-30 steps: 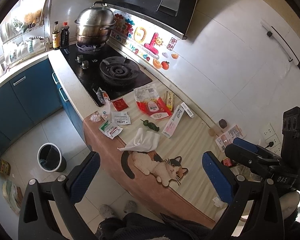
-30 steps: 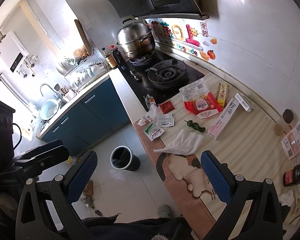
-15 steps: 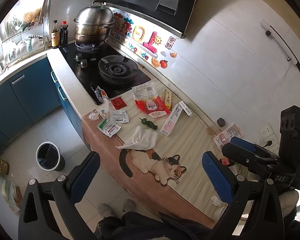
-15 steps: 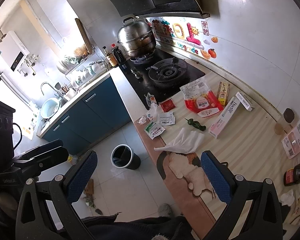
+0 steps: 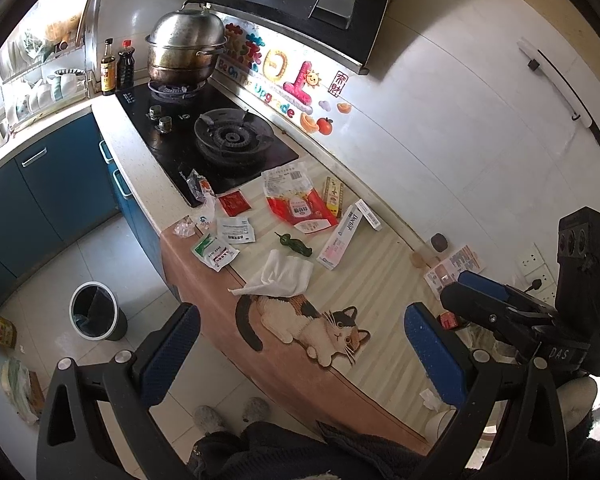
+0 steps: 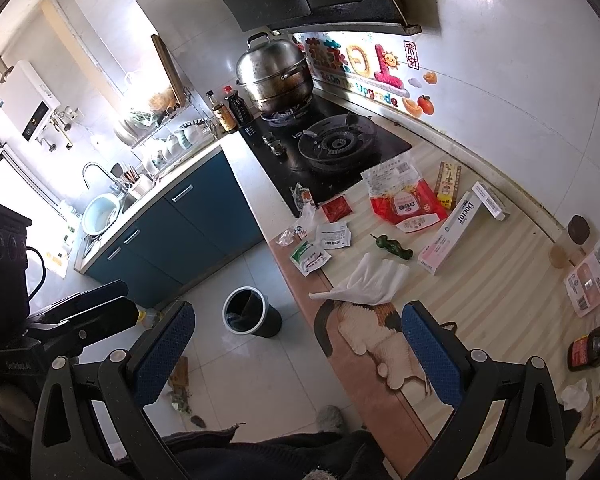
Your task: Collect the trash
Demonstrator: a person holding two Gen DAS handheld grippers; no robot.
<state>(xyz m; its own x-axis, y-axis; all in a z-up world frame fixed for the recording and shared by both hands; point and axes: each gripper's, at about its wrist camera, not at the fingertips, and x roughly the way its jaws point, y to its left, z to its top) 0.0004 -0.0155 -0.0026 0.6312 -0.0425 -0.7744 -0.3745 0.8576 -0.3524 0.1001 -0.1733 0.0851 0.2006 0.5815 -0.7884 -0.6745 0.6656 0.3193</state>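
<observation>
Trash is scattered over the striped counter mat (image 5: pixel 380 264) – a crumpled tissue (image 5: pixel 282 276), a green pepper (image 5: pixel 294 243), a red-and-white bag (image 5: pixel 300 208) and small sachets (image 5: pixel 216 254). A bin (image 5: pixel 94 312) stands on the floor below. The left gripper (image 5: pixel 300 352) and right gripper (image 6: pixel 296 348) are held above, jaws spread wide, nothing gripped

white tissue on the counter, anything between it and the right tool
Nothing visible. The open right tool hangs above the counter's edge, and the crumpled white tissue lies just ahead, beside the cat picture on the striped mat. The green pepper lies beyond it.
</observation>
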